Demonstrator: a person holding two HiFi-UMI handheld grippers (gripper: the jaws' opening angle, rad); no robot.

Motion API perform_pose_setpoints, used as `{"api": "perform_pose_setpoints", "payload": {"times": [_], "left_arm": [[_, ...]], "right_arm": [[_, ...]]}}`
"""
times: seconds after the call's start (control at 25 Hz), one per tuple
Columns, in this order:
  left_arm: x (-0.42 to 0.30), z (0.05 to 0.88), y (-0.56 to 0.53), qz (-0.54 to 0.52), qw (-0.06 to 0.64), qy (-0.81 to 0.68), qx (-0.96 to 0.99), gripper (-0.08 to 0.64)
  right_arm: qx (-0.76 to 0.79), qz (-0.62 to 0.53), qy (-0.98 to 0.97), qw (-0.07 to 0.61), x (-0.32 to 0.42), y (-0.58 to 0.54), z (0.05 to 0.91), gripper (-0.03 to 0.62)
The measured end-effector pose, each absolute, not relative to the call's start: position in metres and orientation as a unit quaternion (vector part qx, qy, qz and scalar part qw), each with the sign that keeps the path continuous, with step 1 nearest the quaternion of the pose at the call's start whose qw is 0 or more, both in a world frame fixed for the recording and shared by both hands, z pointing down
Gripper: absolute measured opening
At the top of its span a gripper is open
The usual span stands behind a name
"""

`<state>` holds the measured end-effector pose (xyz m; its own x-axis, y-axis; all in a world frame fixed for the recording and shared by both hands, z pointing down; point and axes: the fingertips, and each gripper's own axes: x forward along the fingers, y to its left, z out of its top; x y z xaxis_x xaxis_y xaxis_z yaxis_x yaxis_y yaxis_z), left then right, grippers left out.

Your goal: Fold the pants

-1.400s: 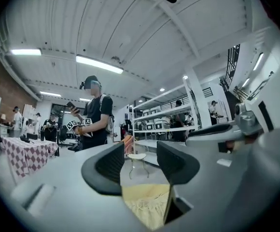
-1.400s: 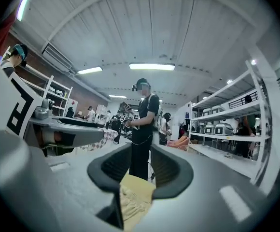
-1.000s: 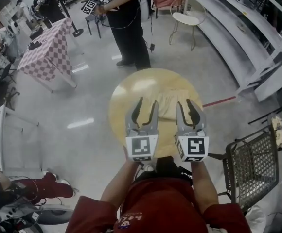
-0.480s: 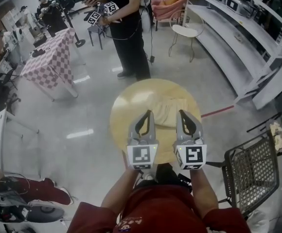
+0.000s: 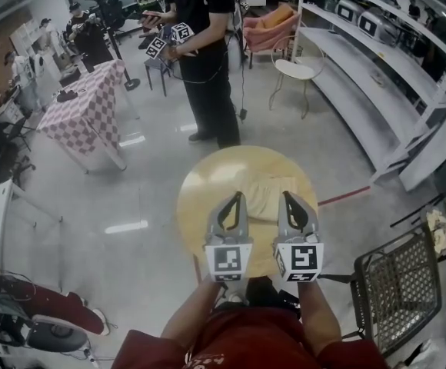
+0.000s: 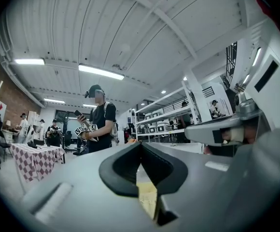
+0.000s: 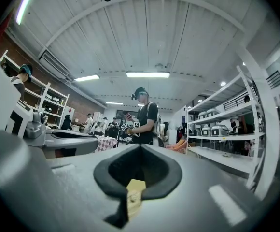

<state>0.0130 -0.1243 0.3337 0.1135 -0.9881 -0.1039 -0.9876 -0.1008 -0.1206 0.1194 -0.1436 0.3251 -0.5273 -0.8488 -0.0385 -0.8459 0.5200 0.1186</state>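
Pants (image 5: 263, 197), cream, lying as a compact squarish bundle on the round table (image 5: 200, 183), apparently already folded; my left gripper (image 5: 237, 197) and right gripper (image 5: 286, 195) flank it, jaws just closed, empty.

The pants (image 5: 271, 197) lie on the table (image 5: 204, 179), a chair (image 5: 396, 279) at its right, a person (image 5: 205, 52) behind.

Quick tally: one round table (image 5: 200, 167) with one pair of pants (image 5: 267, 194) near its middle. Two grippers, the left gripper (image 5: 236, 197) and the right gripper (image 5: 286, 195). One checkered table (image 5: 81, 114), one white chair (image 5: 294, 69), one pink armchair (image 5: 265, 18), one mesh chair (image 5: 396, 283), and one person (image 5: 204, 44) standing close.
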Motion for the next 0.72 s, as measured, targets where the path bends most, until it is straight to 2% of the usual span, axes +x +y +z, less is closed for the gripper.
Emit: {"api": "perform_pose_setpoints", "payload": {"times": [0.72], "left_arm": [[0.015, 0.327, -0.127, 0.008, 0.072, 0.661, -0.746, 0.006]], "right_arm": [[0.494, -0.063, -0.867, 0.013, 0.123, -0.151, 0.322, 0.0]]}}
